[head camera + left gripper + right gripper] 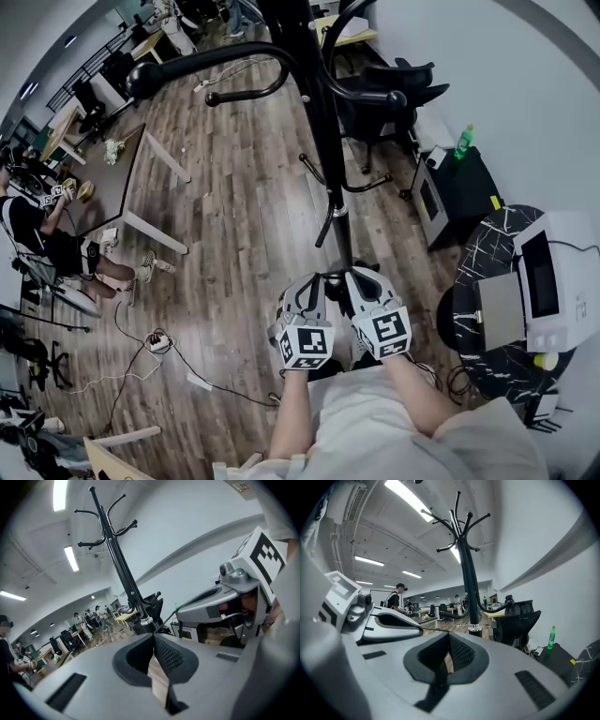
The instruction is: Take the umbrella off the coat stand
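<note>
Left gripper (153, 641) and right gripper (449, 644) held side by side, both jaws closed on nothing; probably kept shut for the approach. Coat stand (469, 581) straight ahead of both jaw pairs, apart. Upper hooks look bare; umbrella not distinguishable against dark pole.

A wooden plank floor (234, 216) stretches out beside a plain white wall (487, 66), with a black office chair (394, 103), a dark-topped, white-legged table (120, 183), a round black marbled table (492, 248) and long ceiling strip lights (405, 497) overhead.
</note>
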